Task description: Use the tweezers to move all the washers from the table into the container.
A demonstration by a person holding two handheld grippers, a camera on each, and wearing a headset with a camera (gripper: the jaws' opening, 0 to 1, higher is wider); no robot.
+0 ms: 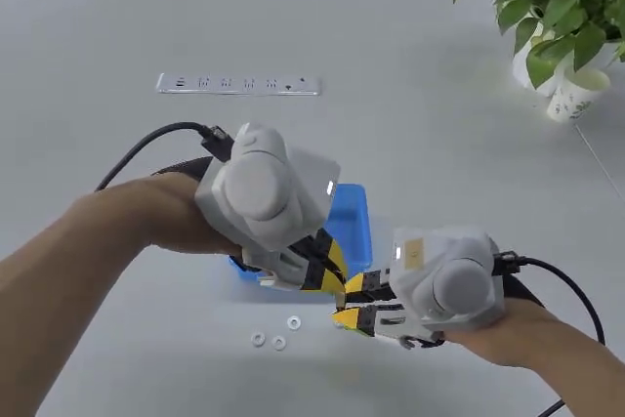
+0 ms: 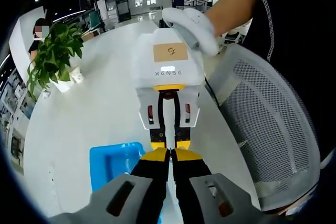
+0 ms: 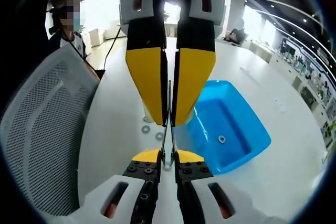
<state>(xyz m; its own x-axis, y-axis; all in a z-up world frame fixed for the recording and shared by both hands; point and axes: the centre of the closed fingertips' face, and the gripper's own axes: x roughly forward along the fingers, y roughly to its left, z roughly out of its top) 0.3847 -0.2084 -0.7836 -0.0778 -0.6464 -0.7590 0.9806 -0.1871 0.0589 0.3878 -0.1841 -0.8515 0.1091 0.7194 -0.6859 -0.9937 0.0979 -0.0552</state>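
Observation:
Over the table my two grippers meet tip to tip. The left gripper comes in from the upper left and the right gripper from the right. In the right gripper view, thin metal tweezers run from between the left gripper's yellow fingers down into my right gripper. Both pairs of jaws stand closed on them. The blue container lies just behind the grippers, with one washer inside. Three washers lie on the table in front, below the left gripper.
A white power strip lies at the far side of the table. A potted plant stands at the back right corner. A mesh chair is behind the right gripper. Cables trail from both grippers.

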